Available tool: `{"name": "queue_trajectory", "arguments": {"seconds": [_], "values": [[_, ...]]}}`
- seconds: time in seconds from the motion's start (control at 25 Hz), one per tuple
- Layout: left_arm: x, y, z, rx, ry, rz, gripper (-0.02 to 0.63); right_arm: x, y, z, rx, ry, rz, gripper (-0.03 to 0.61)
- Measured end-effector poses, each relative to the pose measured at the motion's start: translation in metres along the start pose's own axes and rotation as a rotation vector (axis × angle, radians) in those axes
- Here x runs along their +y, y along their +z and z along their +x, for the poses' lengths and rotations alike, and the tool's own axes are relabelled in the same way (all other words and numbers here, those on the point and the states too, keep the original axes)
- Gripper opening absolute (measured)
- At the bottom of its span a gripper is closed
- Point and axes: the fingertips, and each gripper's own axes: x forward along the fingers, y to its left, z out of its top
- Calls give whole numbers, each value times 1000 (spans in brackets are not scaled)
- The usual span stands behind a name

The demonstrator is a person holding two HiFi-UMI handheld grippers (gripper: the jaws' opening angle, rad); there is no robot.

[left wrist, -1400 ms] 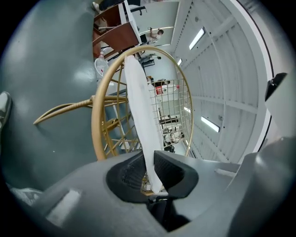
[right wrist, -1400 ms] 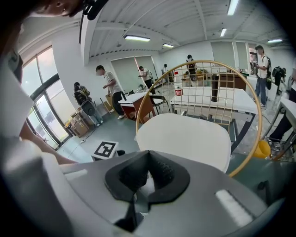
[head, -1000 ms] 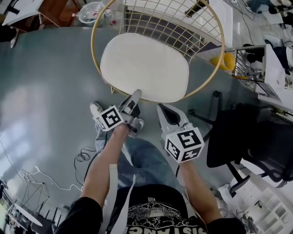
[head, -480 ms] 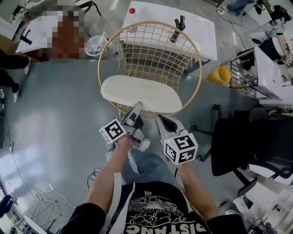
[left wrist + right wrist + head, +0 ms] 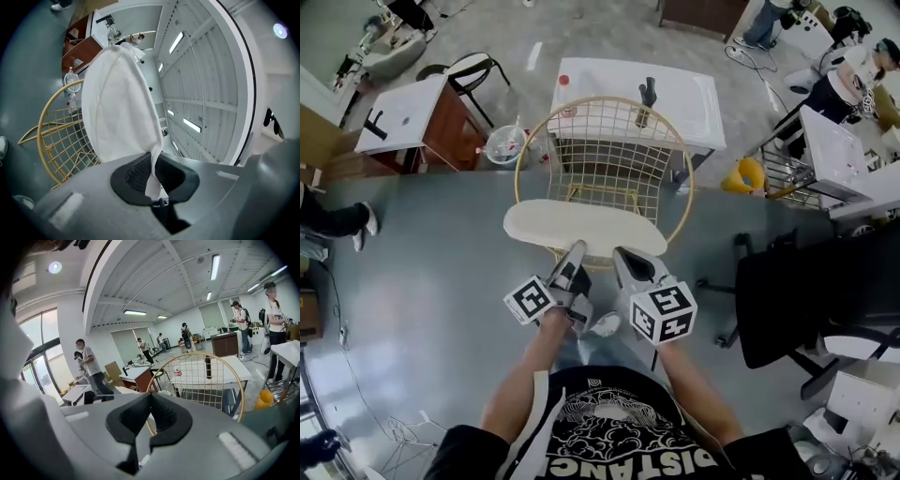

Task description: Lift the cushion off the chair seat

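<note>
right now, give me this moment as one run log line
left hand-held gripper: shut on cushion edge | right hand-held gripper: shut, empty | cushion: held off seat of chair

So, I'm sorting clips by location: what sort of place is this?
Probably a shared open-plan lab or workshop: white rectangular work tables, a black swivel office chair, and several people standing around desks under long ceiling strip lights.
</note>
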Motion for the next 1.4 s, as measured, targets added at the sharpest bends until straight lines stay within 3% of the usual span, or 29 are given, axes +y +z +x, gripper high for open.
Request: {"name": "queue_trajectory", "arguments": {"seconds": [0.08,0.28,0.6,1.4], "values": [[-19,3,-3,-13,-21,-29,23,8,11,-2,-26,-1,-4,-3],[-57,22,-12,-9,-24,65,24,27,36,-7,-82,-15,-28,-3],[-95,46,-17,-4,-64,124,25,47,72,-10,-185,-90,-102,-3],[-104,60,-16,50,-136,59,25,71,81,4,-203,-157,-125,-3]]}}
